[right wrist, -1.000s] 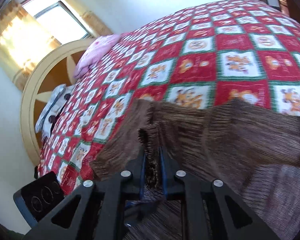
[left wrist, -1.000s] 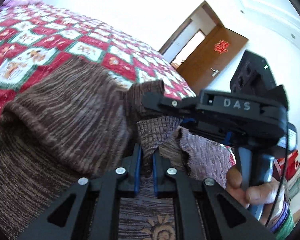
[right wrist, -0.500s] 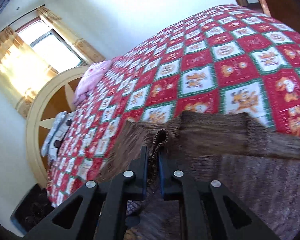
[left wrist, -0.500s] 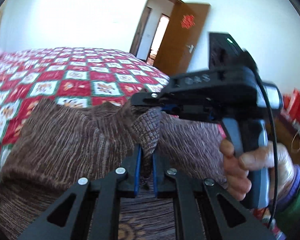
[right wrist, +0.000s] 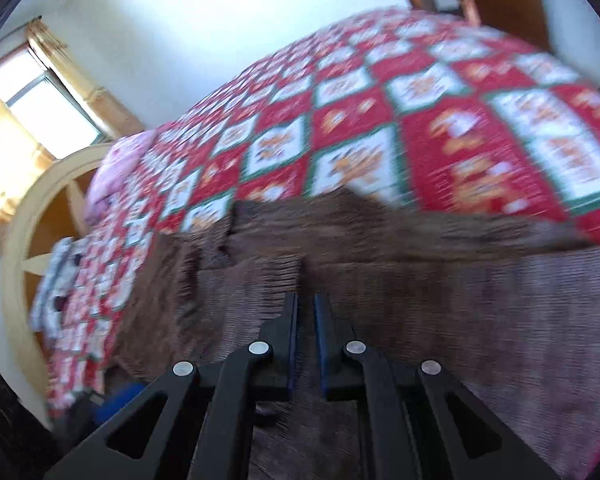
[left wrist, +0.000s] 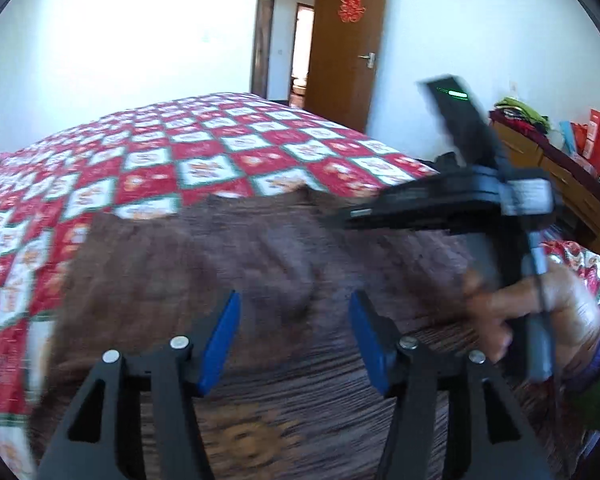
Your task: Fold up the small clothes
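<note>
A brown striped knit garment (left wrist: 228, 264) lies spread on the red patchwork bedspread (left wrist: 204, 152); it also shows in the right wrist view (right wrist: 400, 256). My left gripper (left wrist: 294, 300) is open and empty just above the garment. My right gripper (right wrist: 306, 300) has its jaws nearly closed with a narrow gap; no cloth shows between them. It hovers over the garment's near part. In the left wrist view the right gripper's black body (left wrist: 440, 204) is at the right, held by a hand (left wrist: 536, 304).
A brown door (left wrist: 344, 40) stands open beyond the bed. A wooden dresser with clothes and red bags (left wrist: 560, 152) is at the right. A pink pillow (right wrist: 116, 168), a curved headboard (right wrist: 32, 216) and a window (right wrist: 40, 96) are at the bed's head.
My left gripper has opened and let go of the garment. The garment has dropped flat onto the bed. My right gripper no longer holds the folded edge. Both views are blurred by motion.
</note>
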Motion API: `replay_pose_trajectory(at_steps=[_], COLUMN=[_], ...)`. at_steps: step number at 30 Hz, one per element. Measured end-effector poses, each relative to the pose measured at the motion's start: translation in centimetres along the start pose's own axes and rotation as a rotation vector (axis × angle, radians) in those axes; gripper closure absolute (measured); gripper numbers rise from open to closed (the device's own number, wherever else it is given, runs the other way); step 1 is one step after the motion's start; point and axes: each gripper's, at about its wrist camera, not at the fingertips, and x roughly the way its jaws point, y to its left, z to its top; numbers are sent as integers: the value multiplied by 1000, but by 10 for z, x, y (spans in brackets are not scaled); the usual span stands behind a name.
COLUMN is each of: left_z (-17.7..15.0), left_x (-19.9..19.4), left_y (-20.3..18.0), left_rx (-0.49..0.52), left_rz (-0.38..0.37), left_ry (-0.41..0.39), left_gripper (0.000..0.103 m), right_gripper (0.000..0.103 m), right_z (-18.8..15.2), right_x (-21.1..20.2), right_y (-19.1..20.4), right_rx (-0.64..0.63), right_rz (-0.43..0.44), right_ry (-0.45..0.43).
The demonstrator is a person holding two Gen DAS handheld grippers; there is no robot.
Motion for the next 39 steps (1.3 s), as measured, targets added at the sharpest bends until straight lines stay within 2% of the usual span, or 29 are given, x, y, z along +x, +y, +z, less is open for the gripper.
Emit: replay_pose_trajectory(at_steps=[2,3,4,5,6,8,11,12,13,14,15,16,18,19,21,23,25,27,29,30,32,34,36,38,39], left_z=[2,3,4,4,3,1,-7,-12,-15,-16,-16,-17,-19,-20,-21,-23,-23,-25,-26,-26,-25,-25,-25,-26,-27], left_x=[-7,-9,-11,-10,-7,0,18,23,24,23,23,25,24,22,19,18,19,18,17,17,19,20,20,19,19], left_y=[28,43,63,75,89,110,123,126,127,127,128,130,132,130,128,131,137,142,144,143,141,140,141,144,144], left_rx=[-39,-73,-130,-166,-206,-262,-276,-288,-296,-300,-302,-310,-327,-326,-328,-340,-357,-381,-394,-390,-375,-368,-376,-388,-392], left_rz=[83,125,181,214,252,321,401,395,388,388,411,439,450,472,499,513,519,509,495,498,512,524,524,519,518], left_ry=[-14,-18,-16,-7,8,30,123,156,161,157,166,175,180,177,173,170,177,174,169,169,174,177,176,176,176], left_gripper=[44,44,44,44,44,44,46,46,45,45,44,42,42,42,40,34,28,25,24,24,24,22,20,16,16], right_gripper=[89,71,43,32,26,26,29,46,70,70,76,80,85,85,85,83,69,68,68,68,68,68,68,68,68], right_z=[4,8,11,14,16,23,25,22,17,12,9,7,8,10,11,9,12,14,12,8,-2,-19,-36,-55,-61], right_x=[-12,-14,-13,-10,-6,15,50,63,73,75,75,73,66,61,55,53,49,37,14,1,-12,-16,-10,4,4], right_y=[3,5,10,16,22,34,48,55,63,72,77,81,76,67,42,23,17,10,8,12,27,46,57,55,54], right_rx=[-12,-19,-32,-51,-67,-107,-156,-197,-253,-315,-344,-358,-328,-283,-172,-97,-61,-7,27,11,-55,-135,-194,-201,-208], right_rz=[1,8,16,23,24,12,-19,-50,-103,-149,-164,-180,-231,-265,-258,-174,-92,-52,-44,-48,-35,-13,-32,-47,-54], right_ry=[-24,-26,-27,-35,-42,-11,65,97,124,107,95,91,46,14,-13,-17,-12,-14,-73,-96,-82,-23,41,137,135])
